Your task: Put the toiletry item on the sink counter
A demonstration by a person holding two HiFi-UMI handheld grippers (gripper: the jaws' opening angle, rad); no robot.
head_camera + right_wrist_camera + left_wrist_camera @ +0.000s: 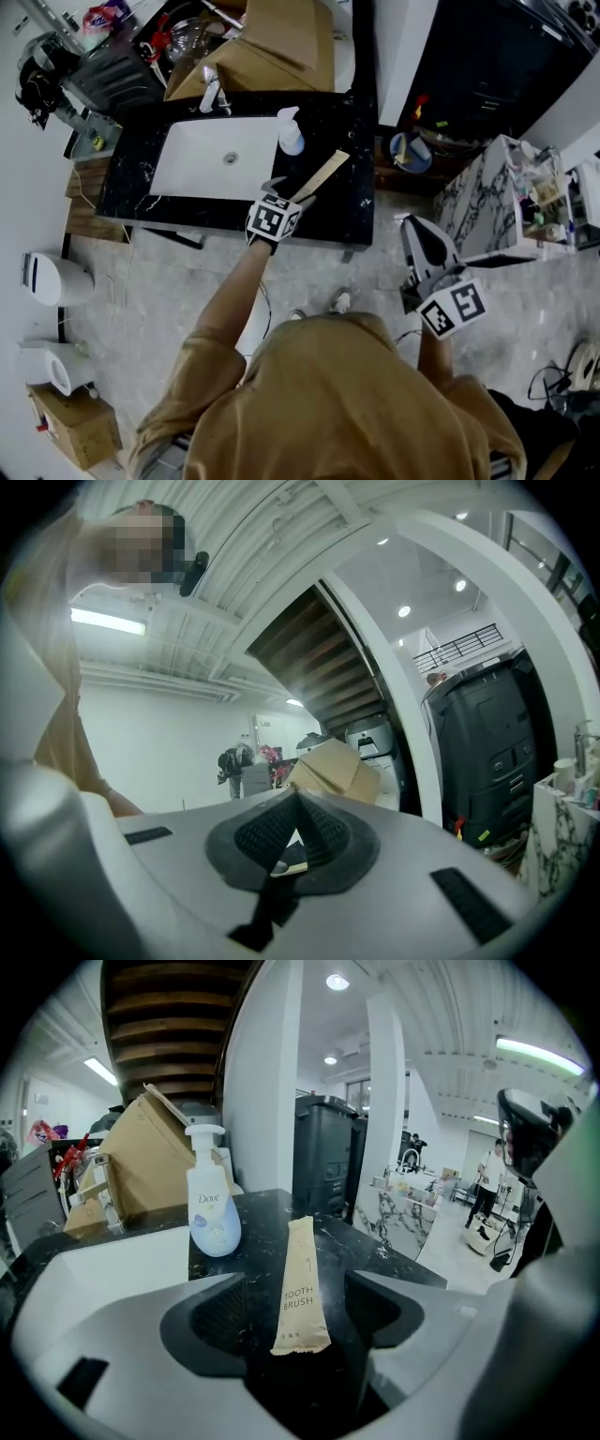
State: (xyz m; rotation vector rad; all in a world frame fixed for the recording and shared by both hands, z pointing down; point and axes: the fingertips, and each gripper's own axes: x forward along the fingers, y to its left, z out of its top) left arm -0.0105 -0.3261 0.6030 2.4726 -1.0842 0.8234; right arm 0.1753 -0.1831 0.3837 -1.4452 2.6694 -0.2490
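Black marble sink counter [361, 211], seen from above in the head view, with a white basin [202, 159] set into its left part and a faucet [212, 92] at the back edge. A white pump bottle [290, 131] stands upright just right of the basin's far corner. Cardboard boxes [281, 47] are stacked behind the counter.

The toothbrush packet [321, 175], a long, narrow paper sleeve, lies flat on the bare counter to the right of the basin and nearer the front edge than the bottle, apart from it. In the head view its long axis runs diagonally, from a lower-left end beside the left gripper [286, 190] up and to the right toward the counter's middle. In the left gripper view the packet [301, 1288] runs straight away from the camera, in line with the gripper. Its crimped near end lies between the jaws and its far end points toward the counter's back, with the bottle [212, 1208] standing to its left.

The left gripper's jaws stand wide apart. Dark counter shows on both sides of the packet, and neither pad touches it.

The right gripper [412, 225] is held well off to the right, over the floor and clear of the counter. Its own view shows its ribbed pads pressed together at the tips, with nothing gripped between them.
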